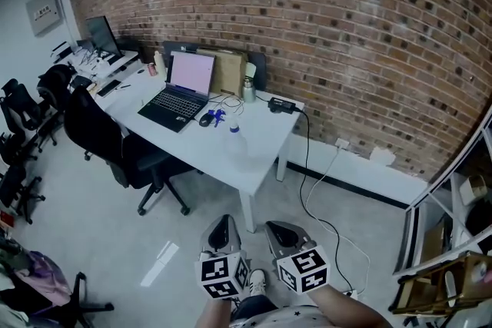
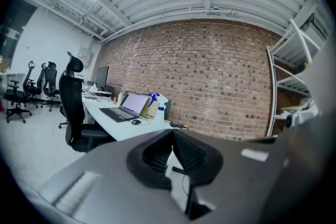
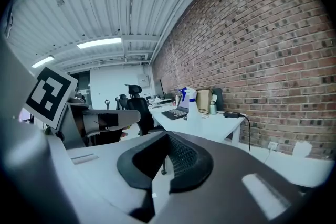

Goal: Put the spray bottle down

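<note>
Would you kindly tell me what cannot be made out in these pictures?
Spray bottle: too small in the head view to show label or fill level.
Laptop screen: washed out in the head view, nothing readable.
Shelving: cut off by the head view's right edge.
Table: near end hidden behind the left gripper, left gripper view.

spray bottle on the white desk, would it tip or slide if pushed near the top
The translucent white spray bottle with a blue trigger head stands upright, tall and narrow: a high push would probably tip it. The white desk looks smooth, so a low push may slide it. Likely light plastic; its fill cannot be told.
</note>
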